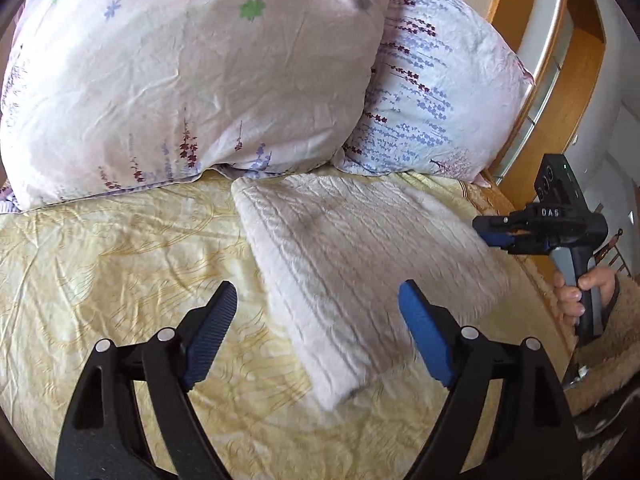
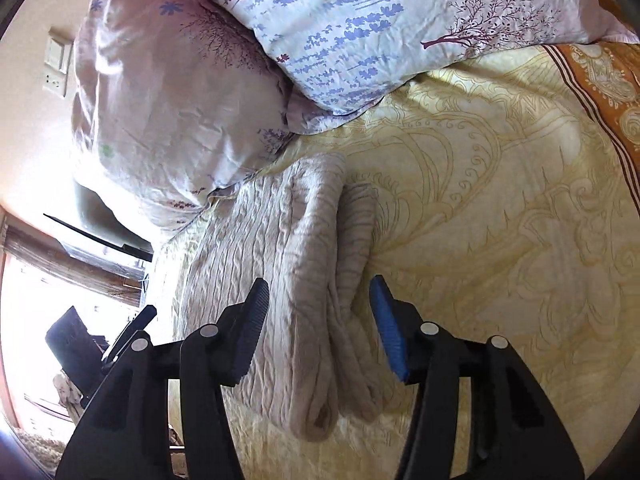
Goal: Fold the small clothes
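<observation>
Bed surface: yellow patterned bedspread (image 1: 120, 264), orange border strip (image 2: 612, 92) far right of the right gripper (image 2: 320, 320). Two floral pillows (image 1: 192, 80) stacked ahead of both grippers; wooden headboard (image 1: 520, 12) beyond. Wall switch (image 2: 56, 64) far left in right view.

Folded cream textured garment (image 1: 348, 268) lies on the bedspread directly ahead of the left gripper (image 1: 316, 328), whose jaws are spread wide, empty. Right gripper jaws also apart, straddling the garment's folded edge, possibly not touching. Window side blown out; garment type unclear.
</observation>
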Demonstrator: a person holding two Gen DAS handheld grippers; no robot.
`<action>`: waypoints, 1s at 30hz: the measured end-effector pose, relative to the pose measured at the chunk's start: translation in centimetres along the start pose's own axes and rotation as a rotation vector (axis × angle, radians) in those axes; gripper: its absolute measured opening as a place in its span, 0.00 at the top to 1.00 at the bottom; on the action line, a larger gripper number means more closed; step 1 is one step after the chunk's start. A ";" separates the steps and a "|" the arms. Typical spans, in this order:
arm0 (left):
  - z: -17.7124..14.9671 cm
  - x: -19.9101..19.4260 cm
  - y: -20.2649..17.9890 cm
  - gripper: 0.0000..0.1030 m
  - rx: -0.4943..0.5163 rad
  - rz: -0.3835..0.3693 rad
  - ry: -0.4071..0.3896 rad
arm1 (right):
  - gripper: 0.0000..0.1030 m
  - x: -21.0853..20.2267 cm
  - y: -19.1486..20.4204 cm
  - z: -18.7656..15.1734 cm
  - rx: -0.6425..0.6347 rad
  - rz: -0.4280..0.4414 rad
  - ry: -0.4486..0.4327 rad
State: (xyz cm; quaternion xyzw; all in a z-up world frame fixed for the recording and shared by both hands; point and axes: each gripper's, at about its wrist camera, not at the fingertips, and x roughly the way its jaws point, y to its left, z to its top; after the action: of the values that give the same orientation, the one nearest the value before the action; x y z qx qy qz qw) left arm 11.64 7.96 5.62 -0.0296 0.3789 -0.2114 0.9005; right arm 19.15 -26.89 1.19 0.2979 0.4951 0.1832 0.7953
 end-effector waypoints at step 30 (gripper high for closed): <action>-5.4 3.5 -2.1 0.73 0.024 0.220 0.167 | 0.88 1.7 1.1 -5.8 -0.054 -0.209 0.013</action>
State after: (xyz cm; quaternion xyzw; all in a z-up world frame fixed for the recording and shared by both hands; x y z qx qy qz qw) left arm 9.35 5.18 -0.12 0.0407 0.4510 -0.1179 0.8837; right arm 14.73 -23.35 -1.15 0.2217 0.5237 0.1145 0.8146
